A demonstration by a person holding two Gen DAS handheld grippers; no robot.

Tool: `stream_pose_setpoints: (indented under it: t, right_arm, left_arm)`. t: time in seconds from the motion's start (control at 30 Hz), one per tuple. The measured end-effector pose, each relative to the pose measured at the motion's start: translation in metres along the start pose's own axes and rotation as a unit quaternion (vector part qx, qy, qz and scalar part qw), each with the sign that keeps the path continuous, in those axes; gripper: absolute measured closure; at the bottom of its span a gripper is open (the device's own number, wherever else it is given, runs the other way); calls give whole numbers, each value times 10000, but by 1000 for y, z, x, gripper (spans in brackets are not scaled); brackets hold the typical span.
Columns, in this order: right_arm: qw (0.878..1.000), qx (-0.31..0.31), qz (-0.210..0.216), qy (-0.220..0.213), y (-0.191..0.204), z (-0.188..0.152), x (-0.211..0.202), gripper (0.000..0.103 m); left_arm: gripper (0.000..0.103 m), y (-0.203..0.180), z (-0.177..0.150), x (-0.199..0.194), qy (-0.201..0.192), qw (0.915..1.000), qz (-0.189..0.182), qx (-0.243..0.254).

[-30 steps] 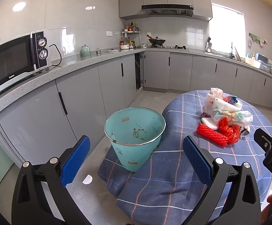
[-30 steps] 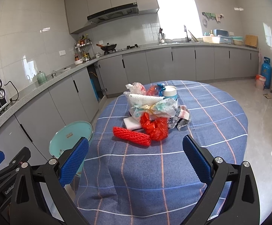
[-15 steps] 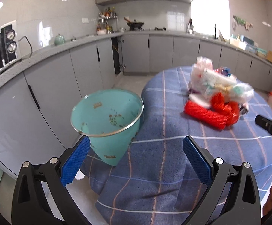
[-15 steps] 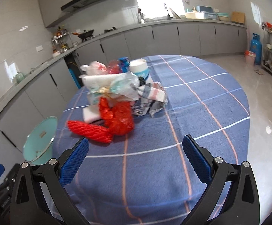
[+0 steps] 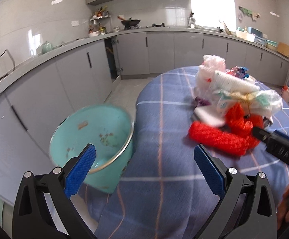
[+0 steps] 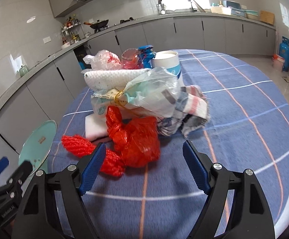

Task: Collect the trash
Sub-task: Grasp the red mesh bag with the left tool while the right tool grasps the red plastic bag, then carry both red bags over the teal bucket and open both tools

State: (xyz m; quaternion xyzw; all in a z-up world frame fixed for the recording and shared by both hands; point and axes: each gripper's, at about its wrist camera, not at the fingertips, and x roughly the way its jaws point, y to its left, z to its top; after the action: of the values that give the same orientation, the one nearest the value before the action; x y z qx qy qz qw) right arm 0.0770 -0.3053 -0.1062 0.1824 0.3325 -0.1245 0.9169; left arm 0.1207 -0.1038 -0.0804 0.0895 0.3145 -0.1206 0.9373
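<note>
Hovering nearest the lens: right gripper (image 6: 143, 164), blue-padded fingers (image 6: 196, 171) spread wide, grasping nothing, poised over the blue plaid tablecloth (image 6: 243, 139) just short of the trash heap.

Left gripper (image 5: 143, 168): likewise released and empty, its left pad overlapping the bin in view, its right pad over the cloth's hanging edge.

Trash bin (image 5: 96, 137): pale turquoise bucket with metal rim, standing on the floor against the table's draped edge, left of the heap; specks of debris on its inner wall.

Trash heap, mid-table, listed front to back:
- red foam net sleeve (image 6: 78, 145), lying flat, partly behind the right gripper's left finger;
- red plastic bag (image 6: 136, 139), crumpled, touching the sleeve and directly ahead of the open jaws;
- white foam block (image 6: 94, 125), under the bags;
- checked rag (image 6: 190, 109), bunched at the heap's right side;
- clear bag tied with yellow band (image 6: 144, 95), resting on top of the block;
- white foam net roll (image 6: 112, 78), lying across the upper heap;
- white paper cup (image 6: 169, 63), upright behind;
- thin pinkish plastic bag (image 6: 104, 59) and blue wrapper (image 6: 147, 52), rearmost.

Background: grey kitchen cabinets (image 6: 184, 31), wok (image 6: 98, 23) on the hob, blue gas cylinder (image 6: 285, 52) at far right.
</note>
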Motion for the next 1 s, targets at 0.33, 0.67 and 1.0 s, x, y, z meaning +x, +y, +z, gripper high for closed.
stream_pose_setpoints:
  t: [0.33,0.67,1.0]
  right_arm:
    - [9986,-171,382,331,-4,2,17,80]
    - [9991,-94,346,224,-25,-6,-4,82]
    - [9986,-90,506,157,-20,-6,-8,82]
  left_arm:
    - [10,-34,26,38,89,9993,-303,181]
    - [28,-63,29,75,540,9959,-677,243]
    - [76,-70,21,78,698,9908,-1143,218]
